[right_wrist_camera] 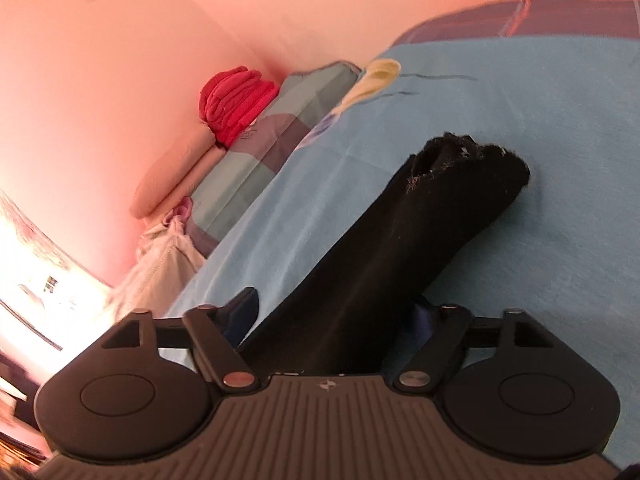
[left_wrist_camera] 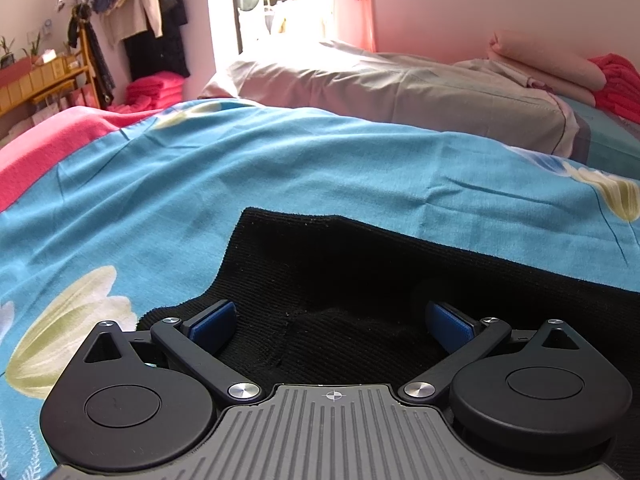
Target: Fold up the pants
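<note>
The black pants (left_wrist_camera: 360,272) are lying on the bed's blue sheet (left_wrist_camera: 200,184), which is printed with pale flowers. In the left wrist view the fabric is showing a fine ribbed knit, with a straight far edge running across the sheet and a stepped corner at its left end; a soft fold is bunching up just in front of the camera. The left tongs (left_wrist_camera: 328,322) are standing wide over this cloth, their blue pads (left_wrist_camera: 212,322) apart and pressing on nothing.

In the right wrist view one leg (right_wrist_camera: 420,232) of the pants is stretching away from the camera as a long dark band, ending in a frayed, slightly open hem (right_wrist_camera: 468,152) resting on the sheet. The right tongs (right_wrist_camera: 332,316) are sitting to either side of this leg, with the fabric between them; whether the pads are pressing it cannot be told, since the view is blurred and dark there
</note>
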`<state>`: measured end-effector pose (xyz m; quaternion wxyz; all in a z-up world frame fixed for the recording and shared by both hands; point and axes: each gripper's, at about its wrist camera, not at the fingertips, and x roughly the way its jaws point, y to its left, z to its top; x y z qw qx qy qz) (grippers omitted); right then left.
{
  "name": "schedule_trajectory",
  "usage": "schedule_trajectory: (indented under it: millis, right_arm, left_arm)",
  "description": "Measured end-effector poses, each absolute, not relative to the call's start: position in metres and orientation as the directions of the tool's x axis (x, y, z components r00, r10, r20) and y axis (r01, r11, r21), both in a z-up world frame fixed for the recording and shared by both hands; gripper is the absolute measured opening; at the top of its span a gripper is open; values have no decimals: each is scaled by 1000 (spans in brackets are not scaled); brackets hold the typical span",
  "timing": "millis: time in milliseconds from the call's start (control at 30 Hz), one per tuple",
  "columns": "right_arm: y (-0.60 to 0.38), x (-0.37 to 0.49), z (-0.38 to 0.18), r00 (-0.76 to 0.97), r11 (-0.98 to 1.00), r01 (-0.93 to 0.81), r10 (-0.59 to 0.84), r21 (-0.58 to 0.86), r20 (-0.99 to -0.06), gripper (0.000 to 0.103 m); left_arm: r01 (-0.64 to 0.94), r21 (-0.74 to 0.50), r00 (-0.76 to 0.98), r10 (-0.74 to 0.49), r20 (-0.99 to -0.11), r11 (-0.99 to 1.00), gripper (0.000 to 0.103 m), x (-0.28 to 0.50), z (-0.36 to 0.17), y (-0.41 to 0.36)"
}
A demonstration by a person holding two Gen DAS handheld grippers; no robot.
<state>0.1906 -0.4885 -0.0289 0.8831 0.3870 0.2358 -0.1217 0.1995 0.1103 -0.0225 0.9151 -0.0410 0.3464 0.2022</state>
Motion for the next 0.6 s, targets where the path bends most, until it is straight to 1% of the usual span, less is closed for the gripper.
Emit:
schedule_trajectory:
  millis: [33, 67, 100, 167, 200, 267, 333, 400, 433, 467, 500, 533, 567, 600]
  right_arm:
    - [-484, 194, -29, 846, 700, 414, -61, 582, -530, 48]
    - [-483, 191, -31, 834, 719, 429, -83, 547, -545, 30]
    - [-481, 193, -31, 819, 731, 449, -107, 514, -563, 28]
    - [-477, 193, -28, 815, 742, 461, -136, 487, -564, 25]
    - [-472, 191, -25, 814, 753, 467, -161, 463, -558, 24]
    - [-451, 188, -12, 820, 812, 462, -238, 357, -520, 23]
    - [-412, 182, 3, 827, 880, 447, -339, 161, -449, 23]
    - [-350, 171, 13, 864, 910, 389, -415, -144, -286, 23]
    - [-312, 162, 12, 896, 892, 339, -403, -301, -185, 23]
    - [-279, 151, 9, 930, 867, 271, -348, -419, -117, 23]
    - [-248, 141, 3, 958, 842, 196, -273, -503, -85, 23]
    - [-220, 132, -6, 977, 813, 116, -196, -571, -81, 23]
    - [-187, 124, -22, 988, 752, 16, -115, -659, -107, 24]
    - [-162, 120, -40, 989, 675, -60, -62, -735, -138, 24]
  left_arm:
    - [-398, 65, 678, 342, -650, 915, 103, 199, -22, 110]
    - [-398, 64, 679, 341, -650, 915, 103, 199, -22, 111]
    - [-398, 62, 679, 340, -651, 915, 103, 199, -22, 111]
    - [-397, 53, 682, 334, -650, 916, 103, 198, -22, 112]
    - [-398, 46, 685, 330, -650, 916, 103, 198, -21, 113]
    - [-404, 35, 689, 329, -645, 914, 103, 196, -20, 115]
    - [-421, 25, 695, 340, -634, 907, 103, 193, -17, 118]
    - [-438, 6, 705, 348, -618, 899, 103, 189, -13, 121]
    - [-448, -2, 710, 355, -608, 894, 103, 187, -10, 122]
    - [-459, -7, 715, 365, -596, 889, 103, 184, -8, 124]
    - [-468, -9, 719, 375, -585, 884, 103, 182, -5, 124]
    - [-475, -8, 723, 384, -575, 880, 103, 180, -3, 124]
    - [-479, -6, 725, 391, -567, 878, 103, 178, -1, 125]
    - [-483, -4, 725, 397, -562, 876, 103, 177, 1, 125]
